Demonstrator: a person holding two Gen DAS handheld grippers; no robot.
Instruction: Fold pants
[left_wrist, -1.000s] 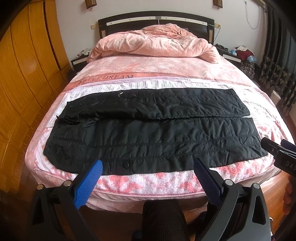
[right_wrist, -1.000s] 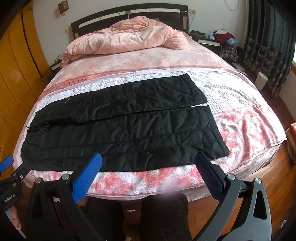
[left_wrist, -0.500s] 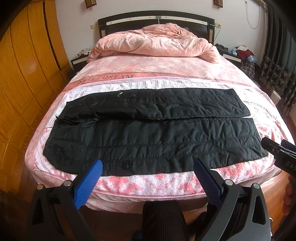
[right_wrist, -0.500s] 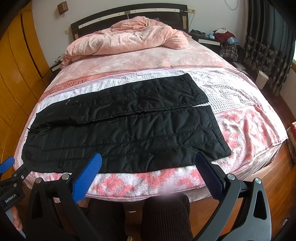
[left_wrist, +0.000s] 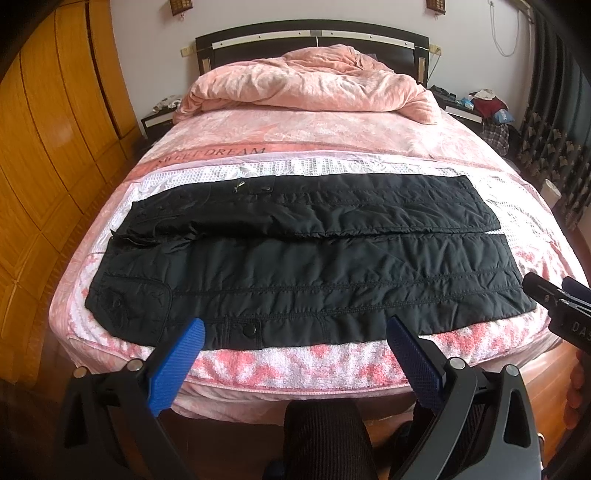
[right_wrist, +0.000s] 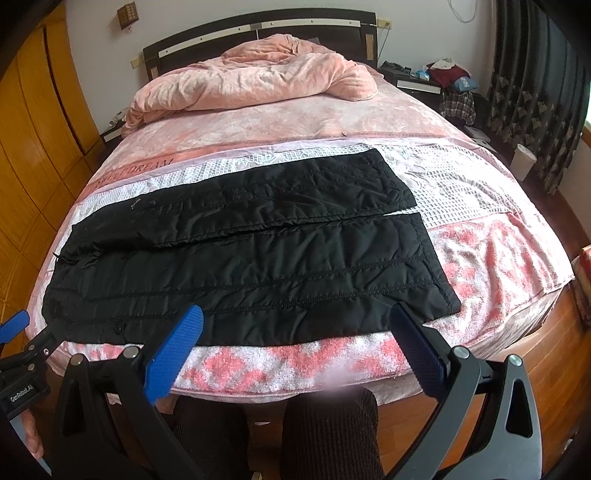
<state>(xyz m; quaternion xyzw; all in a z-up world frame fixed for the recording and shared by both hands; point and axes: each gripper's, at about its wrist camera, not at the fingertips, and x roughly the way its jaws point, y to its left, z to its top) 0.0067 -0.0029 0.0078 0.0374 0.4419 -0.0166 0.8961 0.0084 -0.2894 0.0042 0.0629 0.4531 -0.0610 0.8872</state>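
Observation:
Black quilted pants (left_wrist: 303, 266) lie flat across the foot of the bed, waist at the left, leg ends at the right; they also show in the right wrist view (right_wrist: 251, 258). The two legs lie side by side, the far one slightly overlapping the near one. My left gripper (left_wrist: 295, 343) is open and empty, held just off the near edge of the bed below the pants. My right gripper (right_wrist: 295, 328) is open and empty, also off the near edge, further right. Neither touches the pants.
The bed (left_wrist: 295, 365) has a pink and white cover and a bunched pink duvet (left_wrist: 314, 85) at the headboard. Orange wardrobes (left_wrist: 48, 140) stand at the left. A nightstand with clutter (right_wrist: 439, 79) and dark curtains (right_wrist: 532, 92) stand at the right. My dark-clad knee (left_wrist: 325, 435) is below.
Both grippers have moved slightly nearer and higher over the bed's near edge. The pants have not moved. Both grippers stay open.

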